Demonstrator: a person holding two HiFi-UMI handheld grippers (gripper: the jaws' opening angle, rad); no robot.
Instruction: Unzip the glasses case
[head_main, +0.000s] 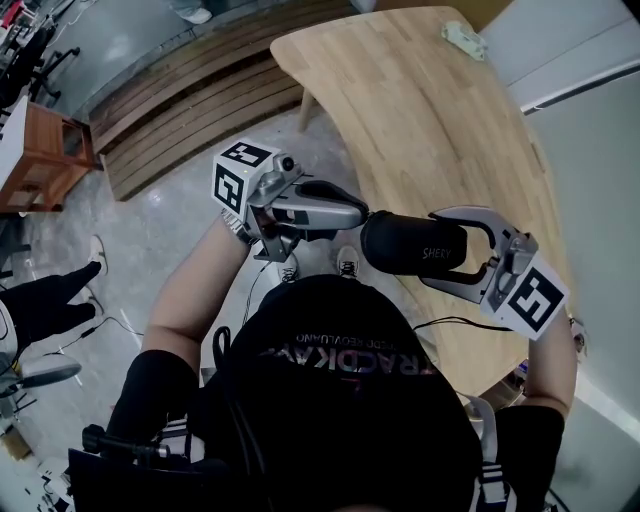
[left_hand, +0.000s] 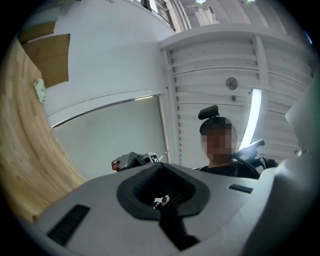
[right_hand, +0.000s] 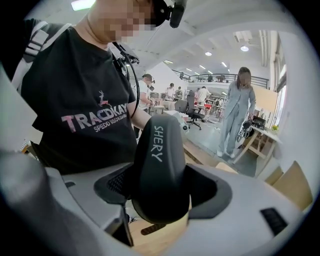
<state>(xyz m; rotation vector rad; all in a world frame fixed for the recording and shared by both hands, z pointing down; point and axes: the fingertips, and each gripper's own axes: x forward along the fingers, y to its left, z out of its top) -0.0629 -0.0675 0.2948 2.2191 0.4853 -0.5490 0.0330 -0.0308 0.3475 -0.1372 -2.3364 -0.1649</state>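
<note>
Head view, left forearm (head_main: 190, 295) bent (case (head_main: 412, 243) clamped)

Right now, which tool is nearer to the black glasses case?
Right. The right tool clamps the glasses case around one half; the left tool, shut, sits at its other end.
</note>
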